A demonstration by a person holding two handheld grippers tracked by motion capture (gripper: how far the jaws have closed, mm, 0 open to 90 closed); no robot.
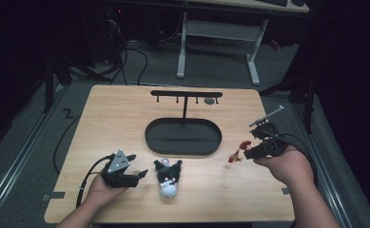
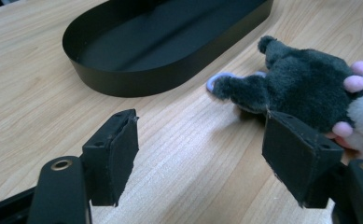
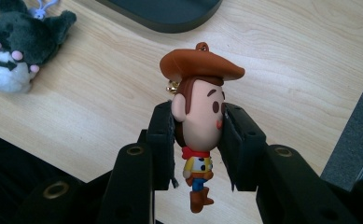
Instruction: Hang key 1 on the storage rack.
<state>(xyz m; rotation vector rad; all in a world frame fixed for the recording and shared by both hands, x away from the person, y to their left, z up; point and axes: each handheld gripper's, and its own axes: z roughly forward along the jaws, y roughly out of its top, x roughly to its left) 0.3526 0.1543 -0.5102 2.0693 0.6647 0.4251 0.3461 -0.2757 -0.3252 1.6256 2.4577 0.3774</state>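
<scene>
Between the right tool's [image 3: 198,140] jaws, cowboy figure [image 3: 198,116], head clamped.

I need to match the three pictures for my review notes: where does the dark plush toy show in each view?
High view: the dark plush toy lies low at centre, right of the left tongs.
Left gripper view: the toy sits at the right edge, beside the right-hand jaw.
Right gripper view: the toy is in the top-left corner.
Shared landmark: the black oval tray.
</scene>
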